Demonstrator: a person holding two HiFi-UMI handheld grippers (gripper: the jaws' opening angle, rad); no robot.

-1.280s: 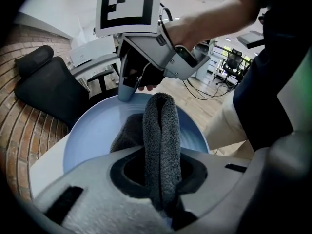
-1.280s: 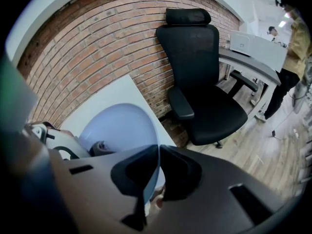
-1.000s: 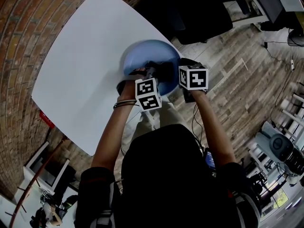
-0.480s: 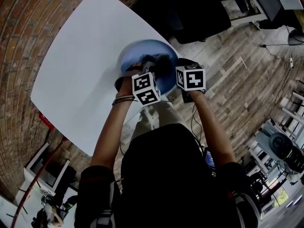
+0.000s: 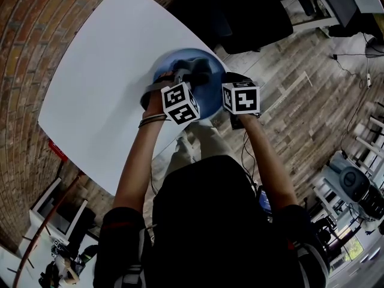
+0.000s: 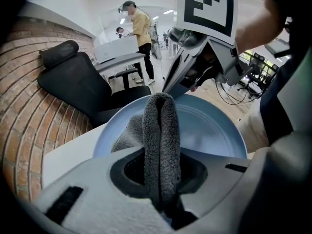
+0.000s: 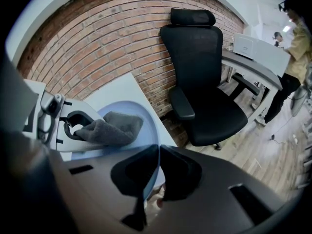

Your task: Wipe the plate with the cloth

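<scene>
A light-blue plate (image 5: 211,101) sits at the near right edge of the white table (image 5: 102,95). My left gripper (image 5: 187,75) is over the plate, shut on a dark grey cloth (image 5: 197,69). In the left gripper view the cloth (image 6: 161,145) stands folded between the jaws and drapes onto the plate (image 6: 209,128). My right gripper (image 5: 227,84) holds the plate's right rim. In the right gripper view its jaws (image 7: 158,155) are shut on that rim of the plate (image 7: 148,126), and the cloth (image 7: 109,127) lies on the plate in the left gripper (image 7: 68,126).
A black office chair (image 7: 204,91) stands just past the table's far edge, against a brick wall (image 7: 97,48). Beyond it are a desk (image 6: 119,57) and a person in a yellow shirt (image 6: 140,30). Wooden floor (image 5: 300,101) lies to the right.
My left gripper has carried the cloth across the plate toward its far side. The right gripper has stayed on the rim.
</scene>
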